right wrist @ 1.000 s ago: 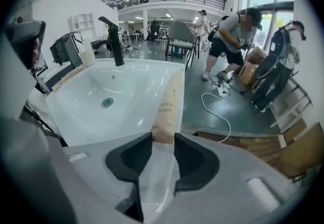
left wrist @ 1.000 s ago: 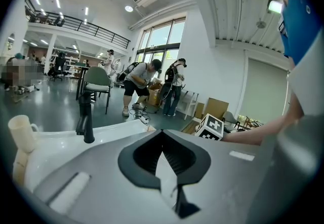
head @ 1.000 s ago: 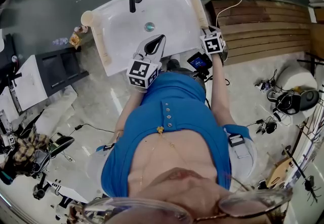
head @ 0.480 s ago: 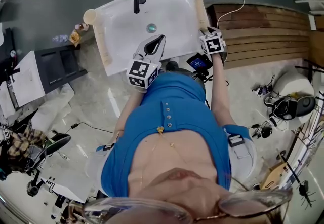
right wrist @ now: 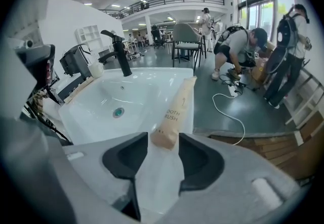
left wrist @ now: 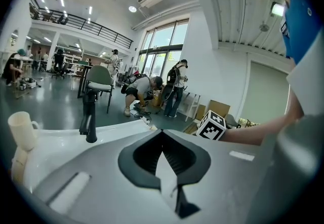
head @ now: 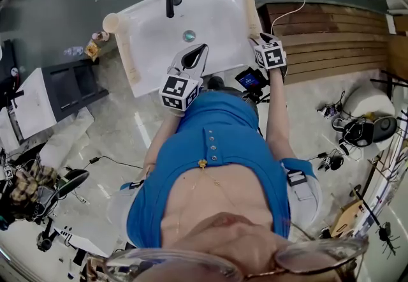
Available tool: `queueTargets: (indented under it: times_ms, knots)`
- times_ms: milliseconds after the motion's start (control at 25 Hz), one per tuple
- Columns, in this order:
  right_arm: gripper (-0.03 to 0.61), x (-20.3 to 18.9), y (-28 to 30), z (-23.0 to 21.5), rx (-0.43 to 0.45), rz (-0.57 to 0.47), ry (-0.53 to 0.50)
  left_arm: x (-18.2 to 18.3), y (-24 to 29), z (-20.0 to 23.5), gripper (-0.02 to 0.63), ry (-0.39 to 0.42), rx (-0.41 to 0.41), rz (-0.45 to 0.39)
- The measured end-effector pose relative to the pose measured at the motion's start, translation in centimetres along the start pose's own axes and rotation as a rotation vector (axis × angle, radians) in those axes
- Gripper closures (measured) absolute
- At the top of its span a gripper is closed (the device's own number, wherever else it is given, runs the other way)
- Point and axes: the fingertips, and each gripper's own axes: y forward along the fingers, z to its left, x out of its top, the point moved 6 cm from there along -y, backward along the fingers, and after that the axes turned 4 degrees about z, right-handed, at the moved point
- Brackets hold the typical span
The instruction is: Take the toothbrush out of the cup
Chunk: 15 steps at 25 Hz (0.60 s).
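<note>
**A:** Status, right gripper [right wrist: 163,148]?

**B:** Its jaws have just been opening and now stand wide, pads off the toothbrush [right wrist: 173,109]. The toothbrush's near end lies between them. The rest runs along the right rim of the sink [head: 217,9], well apart from the cup [head: 111,22] at the far left corner. I judge the set-down done.

**A:** Left gripper [left wrist: 163,136]?

**B:** Clenched on nothing, over the sink's near edge.

**A:** Risks?

**B:** I see 2.
1) If I pull back crooked, 1 pad could catch the toothbrush and sweep it off the narrow rim, into the sink or over the outer side.
2) It looks light, so a small nudge may roll it.

I would back out straight along the jaws.
</note>
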Motion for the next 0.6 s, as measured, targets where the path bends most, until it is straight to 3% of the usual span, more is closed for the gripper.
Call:
queueTargets:
  times_ms: [600]
  knots:
    - [0.399, 0.79, -1.05, 0.69, 0.019, -0.063, -0.009, -0.44, -0.2, 0.11, 0.612, -0.013, -0.006, 0.006]
